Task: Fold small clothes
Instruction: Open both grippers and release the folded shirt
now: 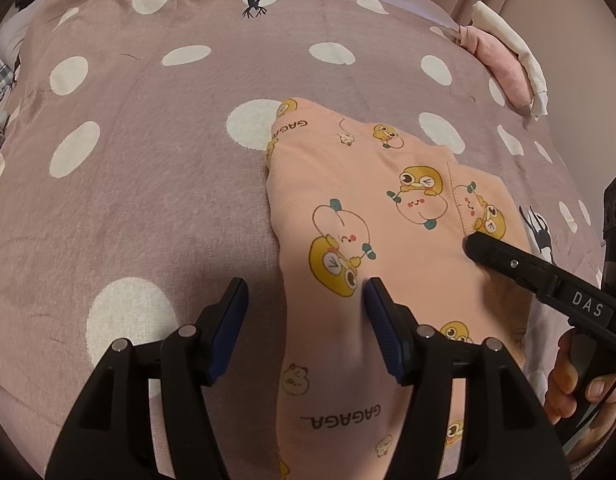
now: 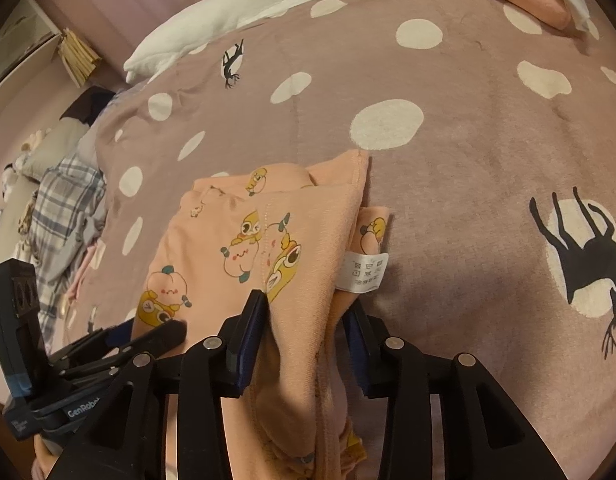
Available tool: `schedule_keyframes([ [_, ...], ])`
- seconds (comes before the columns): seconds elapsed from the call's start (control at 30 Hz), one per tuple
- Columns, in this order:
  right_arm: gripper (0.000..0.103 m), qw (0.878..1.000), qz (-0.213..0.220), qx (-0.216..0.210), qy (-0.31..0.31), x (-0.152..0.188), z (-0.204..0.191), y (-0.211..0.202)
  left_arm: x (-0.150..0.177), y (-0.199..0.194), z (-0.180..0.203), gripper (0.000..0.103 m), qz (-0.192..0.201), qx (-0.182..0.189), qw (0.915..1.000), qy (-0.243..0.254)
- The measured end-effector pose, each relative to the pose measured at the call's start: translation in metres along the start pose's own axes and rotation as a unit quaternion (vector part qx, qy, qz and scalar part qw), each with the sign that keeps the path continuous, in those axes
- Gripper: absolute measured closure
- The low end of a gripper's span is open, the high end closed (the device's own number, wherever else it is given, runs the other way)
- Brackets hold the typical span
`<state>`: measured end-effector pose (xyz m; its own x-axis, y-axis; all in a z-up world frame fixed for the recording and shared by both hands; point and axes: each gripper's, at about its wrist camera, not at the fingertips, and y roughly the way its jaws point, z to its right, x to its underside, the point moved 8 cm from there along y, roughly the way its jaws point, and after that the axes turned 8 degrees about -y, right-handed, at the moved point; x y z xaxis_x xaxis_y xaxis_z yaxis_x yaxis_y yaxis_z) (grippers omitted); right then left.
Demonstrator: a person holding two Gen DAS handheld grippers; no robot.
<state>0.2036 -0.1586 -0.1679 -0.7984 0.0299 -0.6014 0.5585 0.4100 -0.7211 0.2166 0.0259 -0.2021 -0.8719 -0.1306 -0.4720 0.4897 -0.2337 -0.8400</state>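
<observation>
A small peach garment (image 1: 372, 216) printed with yellow cartoon ducks lies folded on the mauve polka-dot blanket (image 1: 147, 140). My left gripper (image 1: 303, 292) is open, its jaws straddling the garment's left folded edge. My right gripper (image 2: 303, 312) is open around a raised ridge of the same garment (image 2: 267, 240), close to its white care label (image 2: 364, 270). The right gripper's finger (image 1: 504, 258) shows in the left wrist view, resting on the cloth. The left gripper (image 2: 147, 336) shows at the lower left of the right wrist view.
A white goose plush (image 2: 235, 12) lies at the bed's far side. Folded pink and white clothes (image 1: 504, 56) sit at the far right. Plaid cloth (image 2: 63, 216) is heaped at the left. The blanket (image 2: 468, 160) spreads all around.
</observation>
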Motion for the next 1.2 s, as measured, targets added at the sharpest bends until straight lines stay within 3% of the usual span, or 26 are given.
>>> schedule_keyframes([
  [1.2, 0.061, 0.999, 0.008, 0.034, 0.010, 0.003, 0.016, -0.015, 0.013, -0.020, -0.015, 0.032, 0.013, -0.029, 0.9995, 0.006],
])
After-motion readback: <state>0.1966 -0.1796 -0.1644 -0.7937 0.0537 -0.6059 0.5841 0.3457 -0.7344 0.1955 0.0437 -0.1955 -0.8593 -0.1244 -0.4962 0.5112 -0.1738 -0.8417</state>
